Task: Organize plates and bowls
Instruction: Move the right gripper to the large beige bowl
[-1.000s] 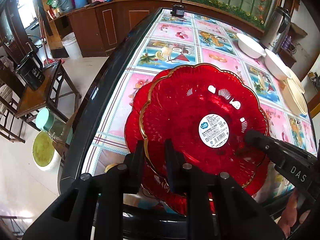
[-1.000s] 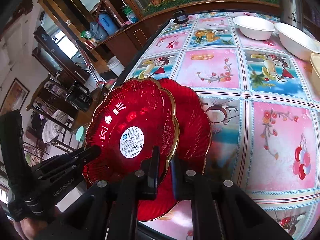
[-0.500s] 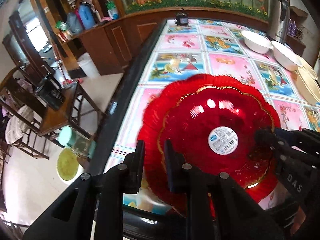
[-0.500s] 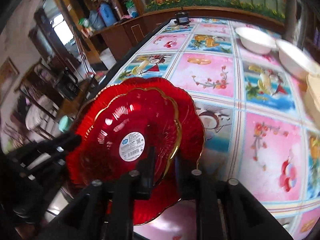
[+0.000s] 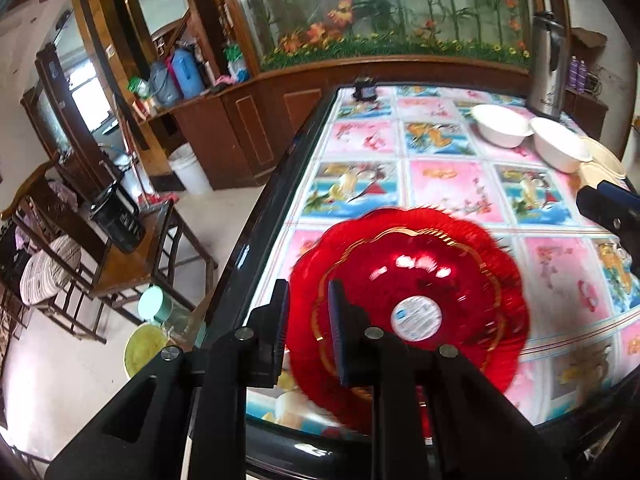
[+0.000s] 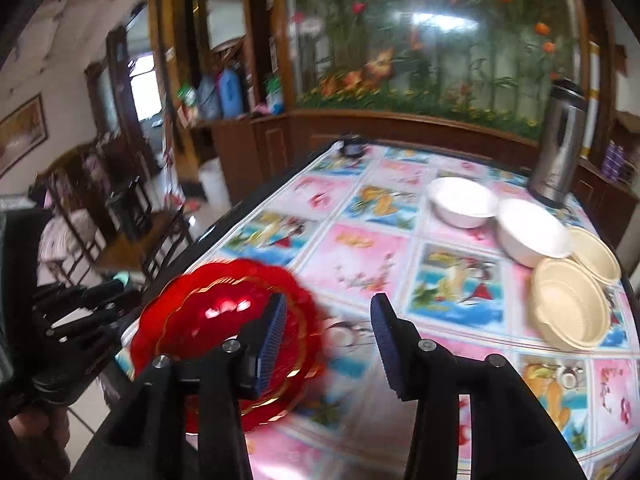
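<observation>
Two red glass plates lie stacked near the table's front left corner, blurred. The smaller gold-rimmed plate [image 5: 420,276] [image 6: 224,304] with a white sticker rests inside the bigger red plate [image 5: 514,312]. My left gripper [image 5: 307,320] [image 6: 118,290] hovers over the stack's left rim, shut to a narrow slit and gripping nothing. My right gripper [image 6: 328,320] [image 5: 600,204] stands right of the stack; its jaws are opening and nothing is between them. Two white bowls [image 6: 460,200] [image 6: 532,232] and two cream bowls [image 6: 568,308] [image 6: 596,256] sit at the far right.
The table [image 5: 440,176] has a colourful picture cloth and a black edge along its left side. A steel thermos [image 6: 556,148] stands at the back right, and a small black object [image 5: 364,90] sits at the far edge. Chairs and a side table stand on the floor to the left.
The right gripper let go of the gold-rimmed plate and opened. That plate went from tilted and off-centre to nested in the bigger one. Both grippers rose and drew back.
</observation>
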